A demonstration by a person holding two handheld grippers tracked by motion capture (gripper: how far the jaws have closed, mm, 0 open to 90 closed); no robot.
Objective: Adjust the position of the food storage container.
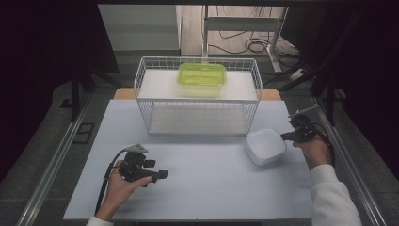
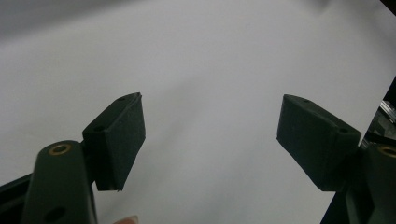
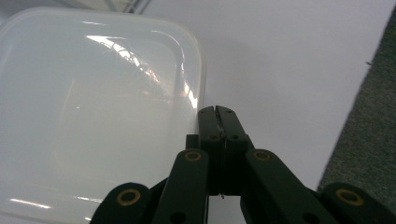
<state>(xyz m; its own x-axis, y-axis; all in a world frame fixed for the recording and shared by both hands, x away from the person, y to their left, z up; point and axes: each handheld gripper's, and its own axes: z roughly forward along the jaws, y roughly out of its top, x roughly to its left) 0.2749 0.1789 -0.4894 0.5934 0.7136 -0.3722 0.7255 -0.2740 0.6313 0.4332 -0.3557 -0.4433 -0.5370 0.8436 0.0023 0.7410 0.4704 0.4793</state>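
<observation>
On the smooth pale table [image 1: 197,188], a shiny white box [image 1: 265,146] with round corners sits at the right side. Just beside its edge, the right gripper [image 1: 283,137] has its black jaws pressed together with nothing between them. The left gripper [image 1: 163,174] gapes wide over bare table, with lots of room around it.

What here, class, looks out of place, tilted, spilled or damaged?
Nothing stands out. The white box sits flat on the table, the green box sits level on the wire rack, and nothing is spilled.
</observation>
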